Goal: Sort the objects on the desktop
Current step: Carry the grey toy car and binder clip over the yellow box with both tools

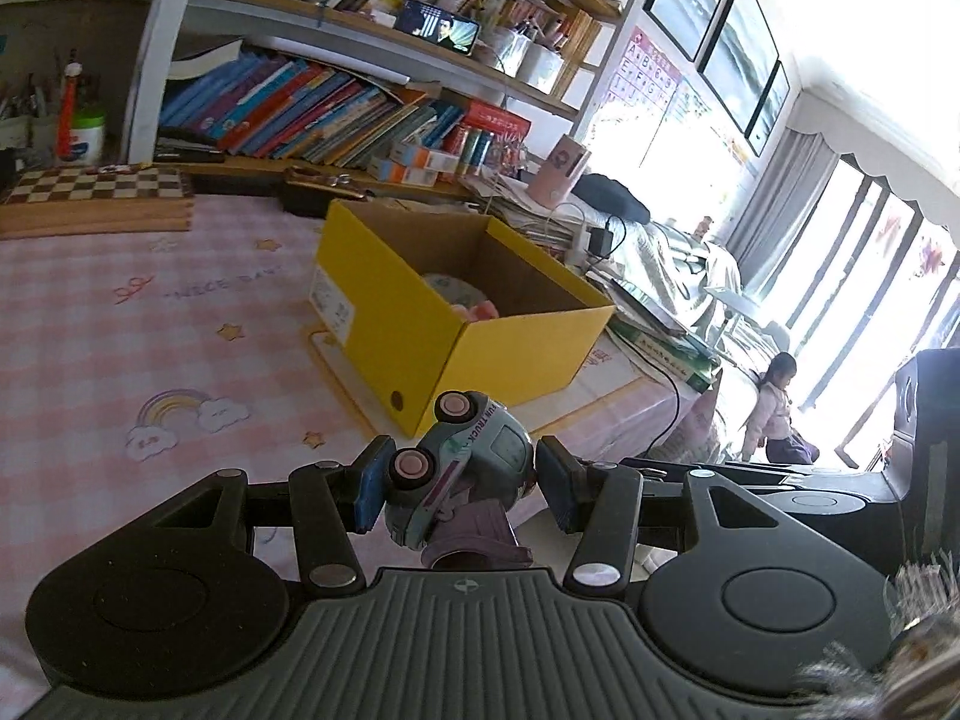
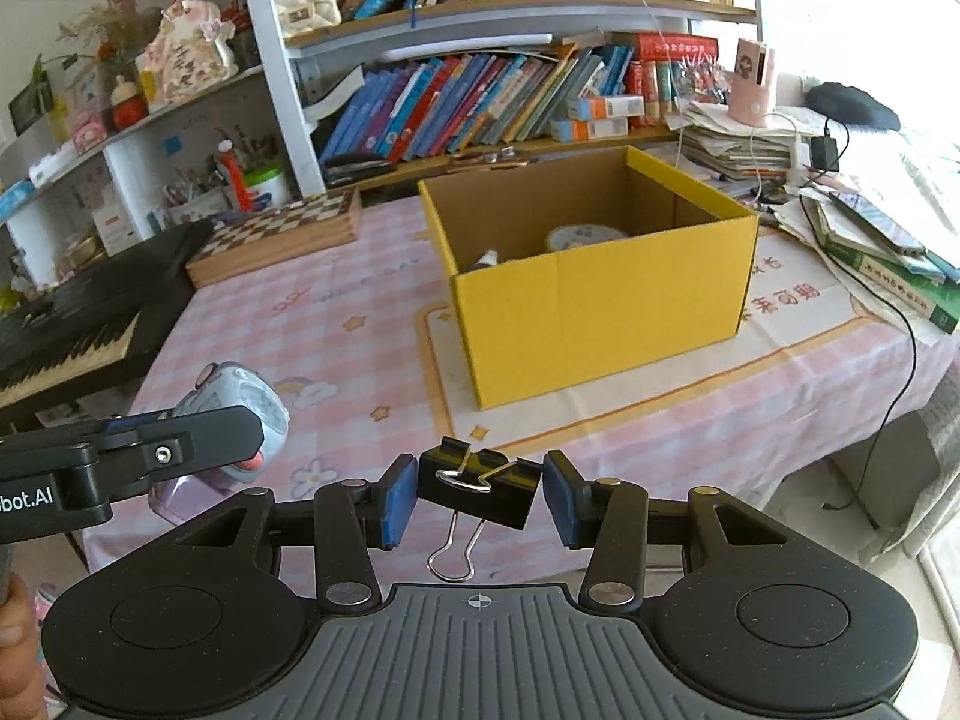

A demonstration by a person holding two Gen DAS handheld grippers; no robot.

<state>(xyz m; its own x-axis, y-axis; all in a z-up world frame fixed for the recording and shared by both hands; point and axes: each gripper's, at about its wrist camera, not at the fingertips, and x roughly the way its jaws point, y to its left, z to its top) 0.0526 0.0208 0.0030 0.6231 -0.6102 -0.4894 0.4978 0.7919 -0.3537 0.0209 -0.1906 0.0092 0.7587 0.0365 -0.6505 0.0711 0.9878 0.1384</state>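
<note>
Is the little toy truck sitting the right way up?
No. The toy truck lies tipped on its side between the left gripper's pads, pink wheels facing sideways and up. The binder clip in the right gripper also sits tilted.

Pink checked cloth point(image 2: 336, 324) over worktop, wooden chessboard point(image 2: 282, 234) at rear left, shelved books point(image 2: 468, 96), black keyboard point(image 2: 66, 330), stacked papers point(image 2: 738, 144), framed pictures point(image 1: 714, 24) on wall

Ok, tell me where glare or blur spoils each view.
Left wrist view: the windows at right are blown out to white, though the toy truck in the left hand-held gripper stays sharp. Right wrist view: evenly lit, binder clip crisp, only the top right corner washed out; straight shelves bow from fisheye.
</note>
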